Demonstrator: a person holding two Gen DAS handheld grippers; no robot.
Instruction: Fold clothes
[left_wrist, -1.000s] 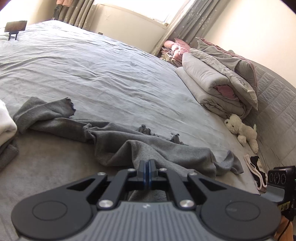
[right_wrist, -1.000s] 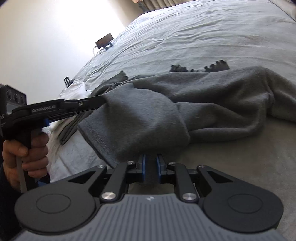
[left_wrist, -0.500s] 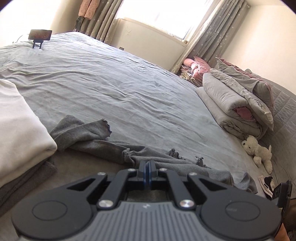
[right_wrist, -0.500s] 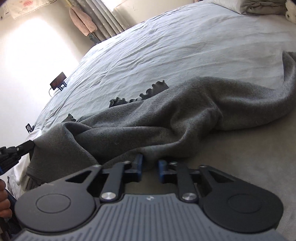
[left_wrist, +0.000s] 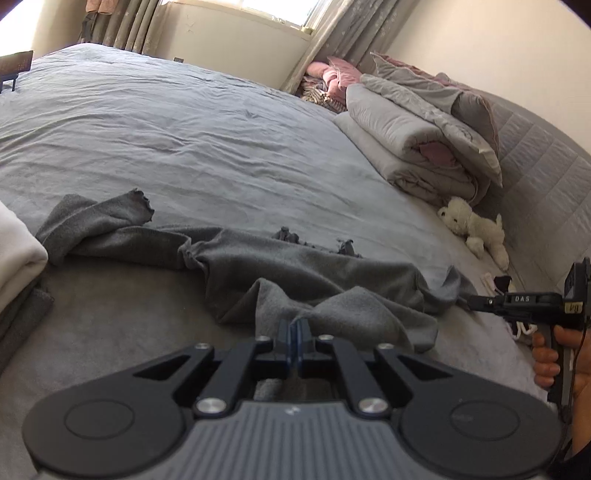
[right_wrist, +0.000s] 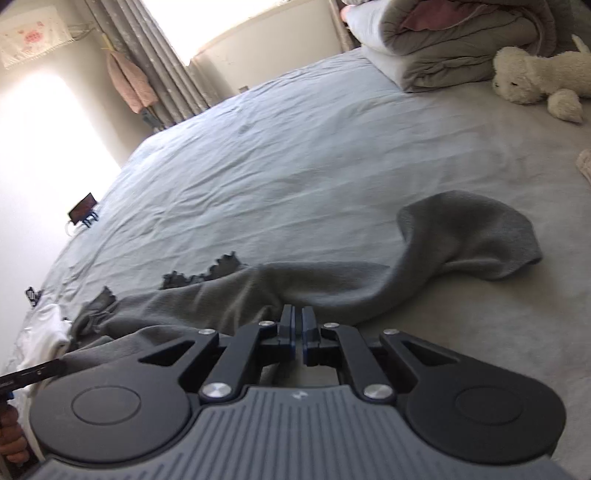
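a: where's the garment, and why strung out like that?

b: the bed (left_wrist: 221, 147) is my work surface; the grey garment (left_wrist: 314, 273) lies across its near part in a long crumpled band, one frayed end by the folded pile (left_wrist: 14, 251), the other flopped over towards the plush toy (right_wrist: 532, 77); i judge it is being pulled lengthwise so it flattens before any fold.

a: and the tools?

b: the left tool (left_wrist: 292, 326) is clamped on a raised ridge of the cloth near the middle of the near edge; that pinch anchors it; the right tool (right_wrist: 297, 321) sits at the near edge further along; its jaws have just been opening, a narrow slit shows between them and i see no cloth in it, only fabric just past the tips; i take that as a release to regrip.

a: how far along?

b: early, i'd say; nothing on this piece is folded yet.
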